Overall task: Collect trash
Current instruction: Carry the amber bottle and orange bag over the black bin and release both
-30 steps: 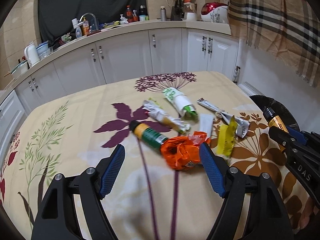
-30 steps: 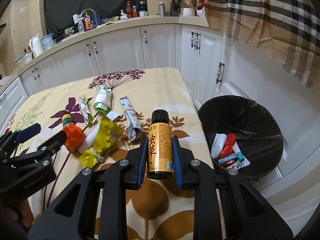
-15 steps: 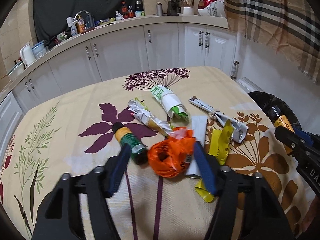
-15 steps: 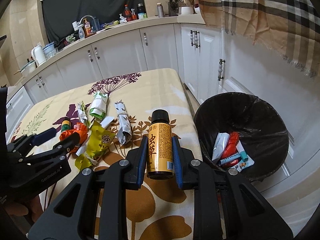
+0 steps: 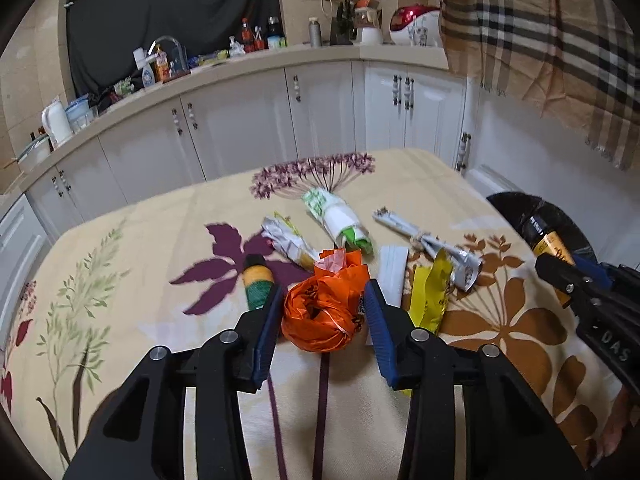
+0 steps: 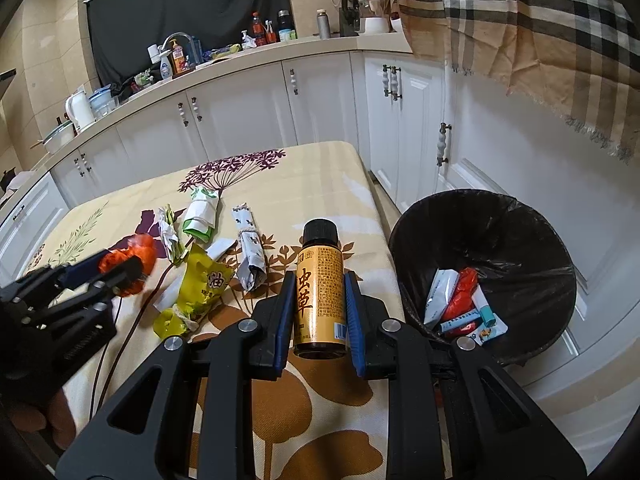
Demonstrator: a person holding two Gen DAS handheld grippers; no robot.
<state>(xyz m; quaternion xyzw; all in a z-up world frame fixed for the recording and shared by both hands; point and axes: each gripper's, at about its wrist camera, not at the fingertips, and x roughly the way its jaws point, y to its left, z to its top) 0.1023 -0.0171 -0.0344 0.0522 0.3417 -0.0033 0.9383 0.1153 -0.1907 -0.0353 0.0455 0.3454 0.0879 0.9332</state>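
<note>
L gripper (image 5: 322,316) jaws closing round orange bag (image 5: 322,312), contact unclear; R gripper (image 6: 320,308) clamps gold bottle (image 6: 320,280), base hidden.

Both wrist views look down, close, along their tongs, sharing the littered table (image 5: 168,216).

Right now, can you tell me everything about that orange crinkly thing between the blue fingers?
The orange wrapper is thin, shiny plastic crumpled into a loose ball, with a paler torn flap sticking up on top and a little print on one side. It sits on the flowered tablecloth, between the blue pads of the left gripper, whose jaws have just been closing around it. Both pads look to be touching it. A small green bottle lies just beside it.
</note>
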